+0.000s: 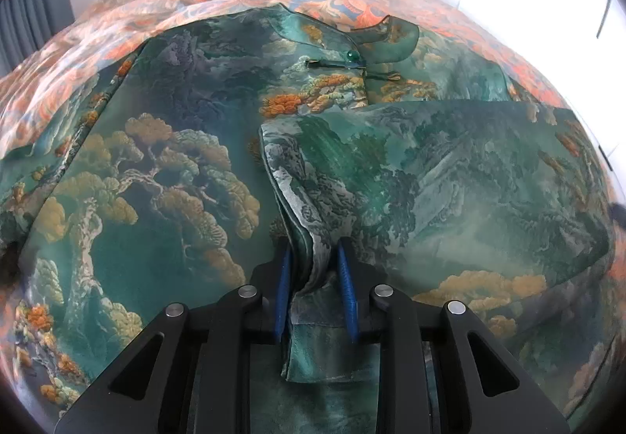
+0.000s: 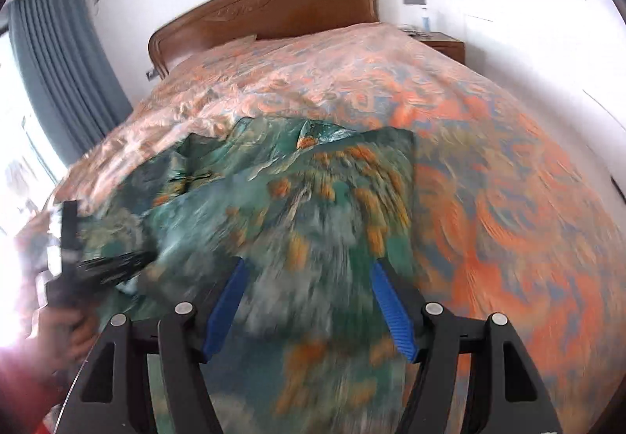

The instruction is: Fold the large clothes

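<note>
A large green garment printed with trees and mountains lies spread on the bed. Its collar with a green button points toward the headboard. One side is folded over the middle as a flap. My left gripper is shut on the bunched edge of that flap, fabric pinched between its blue pads. In the right wrist view the garment is motion-blurred. My right gripper is open above it, holding nothing. The left gripper and the hand holding it show at the left edge.
The bed has an orange and blue patterned cover and a wooden headboard. A blue curtain and bright window are at the left. A bedside table stands at the right by the white wall.
</note>
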Motion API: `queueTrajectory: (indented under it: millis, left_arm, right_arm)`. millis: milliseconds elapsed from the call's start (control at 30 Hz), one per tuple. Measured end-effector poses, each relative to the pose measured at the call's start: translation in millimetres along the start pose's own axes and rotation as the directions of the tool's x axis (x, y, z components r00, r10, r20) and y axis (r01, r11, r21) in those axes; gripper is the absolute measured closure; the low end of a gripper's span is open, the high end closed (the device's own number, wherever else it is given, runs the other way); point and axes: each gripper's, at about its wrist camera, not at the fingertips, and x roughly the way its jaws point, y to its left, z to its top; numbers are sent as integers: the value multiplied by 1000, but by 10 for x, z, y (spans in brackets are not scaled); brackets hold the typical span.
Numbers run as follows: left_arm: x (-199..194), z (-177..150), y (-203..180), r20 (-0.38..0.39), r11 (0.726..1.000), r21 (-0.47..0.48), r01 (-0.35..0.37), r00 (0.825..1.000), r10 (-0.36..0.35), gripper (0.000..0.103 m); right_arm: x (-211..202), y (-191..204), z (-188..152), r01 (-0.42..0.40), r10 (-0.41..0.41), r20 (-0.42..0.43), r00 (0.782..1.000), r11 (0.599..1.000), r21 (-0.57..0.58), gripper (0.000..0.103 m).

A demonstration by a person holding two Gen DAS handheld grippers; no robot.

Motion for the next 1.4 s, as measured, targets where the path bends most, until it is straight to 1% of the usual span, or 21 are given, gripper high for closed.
queueTrajectory:
  millis: [100, 167, 233, 333, 367, 400, 467, 533, 600, 667, 767, 800, 900, 1000, 1100, 1133, 1200, 1233, 1267, 1333, 1400]
  left_arm:
    - [18, -6, 9, 2, 1000, -6, 9, 1000, -9, 78]
    - [36, -6, 27, 2, 1000, -11, 16, 1000, -16, 78]
    - [49, -16, 39, 7, 1000, -15, 21, 1000, -21, 78]
    - [55, -28, 44, 18, 1000, -13, 20, 1000, -20, 78]
    - [48, -42, 42, 21, 1000, -12, 20, 1000, -20, 78]
    - [47, -49, 43, 25, 1000, -12, 21, 999, -21, 78]
    - [49, -56, 45, 28, 1000, -14, 24, 999, -24, 78]
    - [43, -67, 51, 30, 999, -17, 29, 999, -28, 78]
    - [38, -71, 54, 33, 999, -20, 34, 999, -34, 78]
    - [39, -89, 74, 36, 999, -25, 41, 999, -40, 78]
    - [44, -103, 98, 39, 998, -34, 52, 998, -51, 78]
    - [49, -111, 107, 39, 998, -36, 54, 998, -53, 78]
    - [71, -118, 124, 39, 998, -38, 56, 998, -55, 78]
    - [77, -113, 119, 38, 998, -33, 51, 998, -49, 78]
    - [53, -93, 114, 30, 998, -29, 51, 998, -51, 78]
    - [38, -78, 118, 25, 998, -30, 53, 998, -52, 74]
    - [-49, -38, 141, 6, 998, -38, 54, 999, -54, 58]
    - [-133, -26, 156, 3, 998, -42, 54, 999, -54, 38]
    - [-241, -22, 164, 11, 997, -45, 56, 998, -56, 21]
    - [-489, -63, 174, 40, 997, -44, 63, 997, -61, 15]
    - [-709, -141, 234, 37, 996, -31, 89, 995, -88, 15]
  right_arm:
    - [454, -66, 6, 6, -6, -120, 993, 1000, 8, 35]
    - [717, -94, -75, 13, -11, -215, 977, 1000, 5, 35]
    - [790, -125, -101, 3, 1, -242, 970, 1000, 17, 35]
    - [829, -186, 11, -16, 29, -286, 958, 999, 48, 35]
    - [807, -201, 102, -21, 36, -287, 957, 998, 55, 35]
    - [734, -201, 162, -28, 45, -264, 963, 997, 68, 35]
    - [588, -278, 394, -40, 59, -177, 982, 993, 109, 35]
    - [530, -348, 621, -26, 40, -108, 993, 991, 132, 35]
    - [584, -387, 754, -4, 16, -91, 996, 991, 133, 35]
    - [756, -386, 888, 22, -11, -89, 996, 993, 119, 35]
    - [1051, -392, 889, 57, -45, -126, 991, 994, 91, 35]
    - [1243, -390, 864, 74, -57, -174, 983, 993, 93, 35]
    - [1525, -416, 723, 104, -72, -270, 960, 989, 108, 35]
    - [1587, -410, 680, 119, -82, -293, 953, 987, 109, 35]
    - [1536, -359, 685, 131, -97, -274, 957, 985, 108, 35]
    - [1464, -315, 678, 140, -112, -242, 964, 985, 100, 35]
    - [1251, -252, 607, 159, -141, -183, 973, 983, 90, 35]
    - [1101, -225, 547, 160, -144, -147, 978, 982, 103, 35]
    - [938, -214, 469, 140, -125, -119, 985, 981, 131, 35]
    - [667, -196, 340, 94, -80, -85, 993, 979, 182, 35]
    - [377, -105, 138, 62, -49, -67, 997, 977, 202, 35]
